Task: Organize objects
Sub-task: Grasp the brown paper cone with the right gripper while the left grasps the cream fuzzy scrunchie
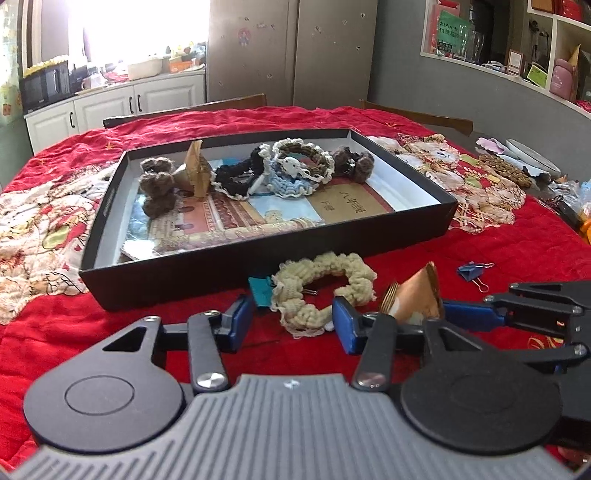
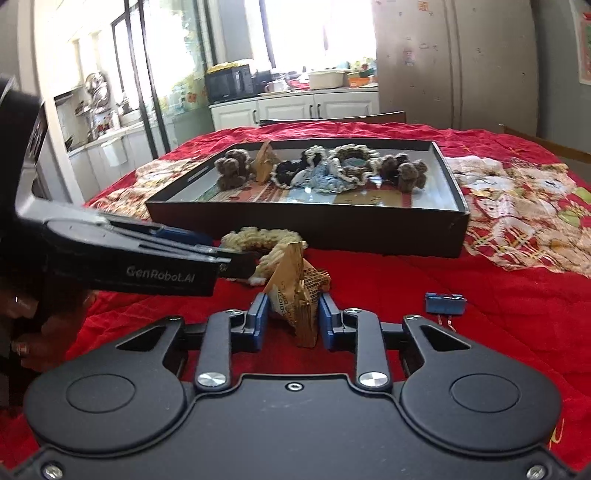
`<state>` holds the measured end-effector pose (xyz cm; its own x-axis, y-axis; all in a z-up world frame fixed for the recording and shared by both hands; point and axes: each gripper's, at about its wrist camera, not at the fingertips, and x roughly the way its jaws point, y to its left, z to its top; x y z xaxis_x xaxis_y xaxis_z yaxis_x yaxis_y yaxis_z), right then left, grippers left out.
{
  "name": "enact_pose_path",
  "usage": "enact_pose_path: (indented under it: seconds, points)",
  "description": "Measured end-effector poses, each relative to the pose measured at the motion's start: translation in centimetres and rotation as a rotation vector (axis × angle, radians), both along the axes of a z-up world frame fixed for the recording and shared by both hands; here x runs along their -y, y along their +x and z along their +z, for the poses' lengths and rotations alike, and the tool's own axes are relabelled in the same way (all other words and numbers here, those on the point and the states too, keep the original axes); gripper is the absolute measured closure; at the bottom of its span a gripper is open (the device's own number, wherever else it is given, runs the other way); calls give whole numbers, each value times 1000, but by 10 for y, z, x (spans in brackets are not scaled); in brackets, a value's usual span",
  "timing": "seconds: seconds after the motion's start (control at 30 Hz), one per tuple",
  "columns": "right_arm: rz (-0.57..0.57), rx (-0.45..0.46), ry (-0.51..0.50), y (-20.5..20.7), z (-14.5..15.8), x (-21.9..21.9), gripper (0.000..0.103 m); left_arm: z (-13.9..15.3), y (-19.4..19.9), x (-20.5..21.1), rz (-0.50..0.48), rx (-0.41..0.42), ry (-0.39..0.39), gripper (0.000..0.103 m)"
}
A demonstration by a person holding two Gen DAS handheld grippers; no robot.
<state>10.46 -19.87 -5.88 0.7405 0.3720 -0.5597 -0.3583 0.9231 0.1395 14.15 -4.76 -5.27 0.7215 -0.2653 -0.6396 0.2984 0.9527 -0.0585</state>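
Lower centre of both frames: left gripper (image 1: 293, 321) straddles cream scrunchie (image 1: 321, 288), unpinched; right gripper (image 2: 293, 319) clamps gold wrapper (image 2: 295, 295) (pick-up step); next, lift into black box (image 1: 177, 286)

Bright window (image 1: 140, 29) above white cabinets (image 1: 110, 107) with a microwave (image 1: 44, 86); grey wall (image 1: 406, 74), shelves (image 1: 554, 48) at right
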Motion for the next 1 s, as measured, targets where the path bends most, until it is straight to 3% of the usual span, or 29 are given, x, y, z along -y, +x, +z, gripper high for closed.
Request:
enact_pose_path:
  seconds: [0.3, 0.77, 1.0]
  points:
    - [-36, 7, 20, -2, 1, 9, 78, -2, 2, 2, 6, -18, -25, 67]
    - [-49, 7, 28, -3, 1, 12, 78, -2, -7, 5, -17, 2, -1, 88]
    - [-52, 7, 30, -2, 1, 13, 78, 0, -13, 4, -25, 12, 2, 90]
